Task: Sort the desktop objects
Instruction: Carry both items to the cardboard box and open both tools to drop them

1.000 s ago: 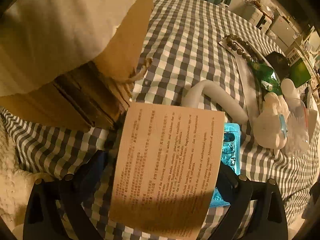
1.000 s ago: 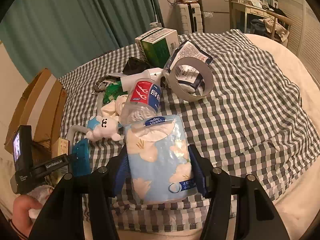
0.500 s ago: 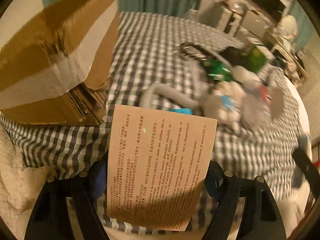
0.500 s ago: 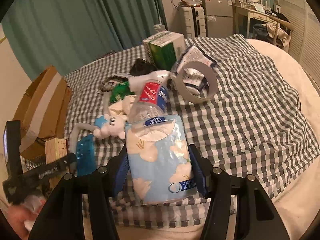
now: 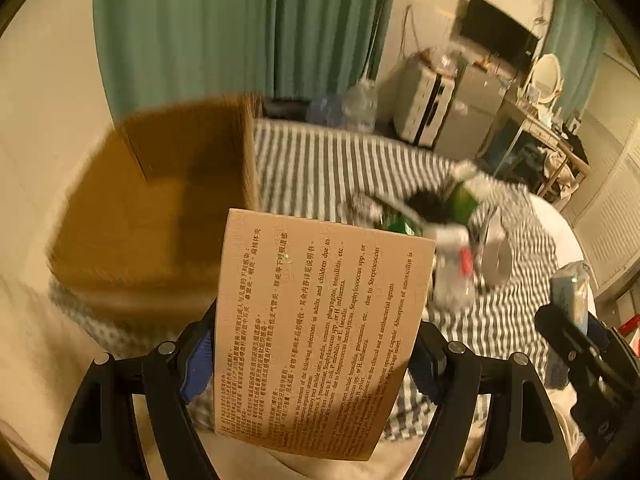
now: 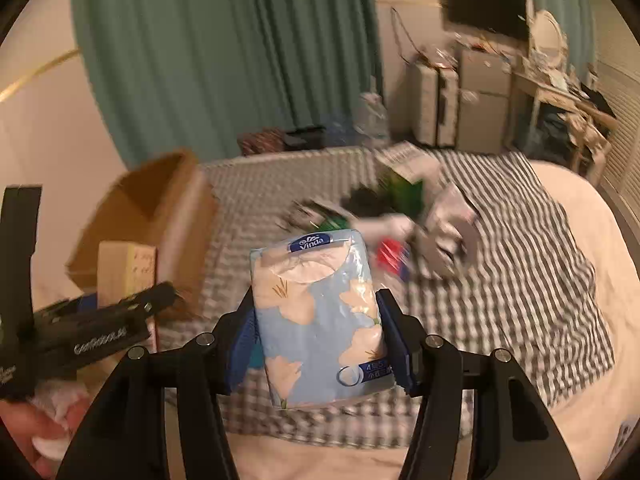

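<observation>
Left claw (image 5: 316, 340) clamped on a tan medicine box (image 5: 320, 320), raised off the checked bed cover (image 5: 340, 168); open cardboard carton (image 5: 160, 200) at ten o'clock. Right claw (image 6: 320, 340) clamped on a blue tissue pack (image 6: 320, 320); blurred clutter (image 6: 400, 220) at one o'clock on the bed.

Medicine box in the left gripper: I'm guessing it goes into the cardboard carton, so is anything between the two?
Nothing visible does. The medicine box, clamped in the left gripper, is off the bed with the open cardboard carton just beyond; only air lies between.
</observation>
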Tool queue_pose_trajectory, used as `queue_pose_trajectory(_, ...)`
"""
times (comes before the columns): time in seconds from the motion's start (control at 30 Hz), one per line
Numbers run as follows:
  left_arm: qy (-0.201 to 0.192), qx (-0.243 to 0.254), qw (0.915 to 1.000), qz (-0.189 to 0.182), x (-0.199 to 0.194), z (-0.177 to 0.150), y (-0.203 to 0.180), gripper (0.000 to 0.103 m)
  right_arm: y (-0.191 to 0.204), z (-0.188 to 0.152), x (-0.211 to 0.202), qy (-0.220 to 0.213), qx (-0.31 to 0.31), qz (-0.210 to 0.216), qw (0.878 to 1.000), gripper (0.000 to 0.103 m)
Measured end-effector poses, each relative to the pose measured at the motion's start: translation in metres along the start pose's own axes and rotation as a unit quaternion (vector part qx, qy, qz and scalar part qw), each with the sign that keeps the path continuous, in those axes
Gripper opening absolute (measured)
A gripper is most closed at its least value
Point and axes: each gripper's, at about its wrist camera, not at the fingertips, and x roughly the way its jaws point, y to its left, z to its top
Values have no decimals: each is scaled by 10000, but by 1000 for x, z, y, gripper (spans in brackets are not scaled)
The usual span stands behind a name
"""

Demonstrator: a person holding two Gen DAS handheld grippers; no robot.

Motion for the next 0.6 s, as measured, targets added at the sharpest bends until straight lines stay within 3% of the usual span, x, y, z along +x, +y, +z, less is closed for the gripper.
queue_pose_trajectory(0.2,-285,248,9992,119,-36,66,24,81,50,44,-29,-280,-367,440,9980,56)
queue_pose_trajectory(0.37,-521,393,9979,52,-67,101,50,81,90,74,-41,-447,-716,540,9950,56)
queue_pose_trajectory(0.6,-636,320,9969,320,-46,91,106,81,144,93,-25,-258,-880,1004,9907,57)
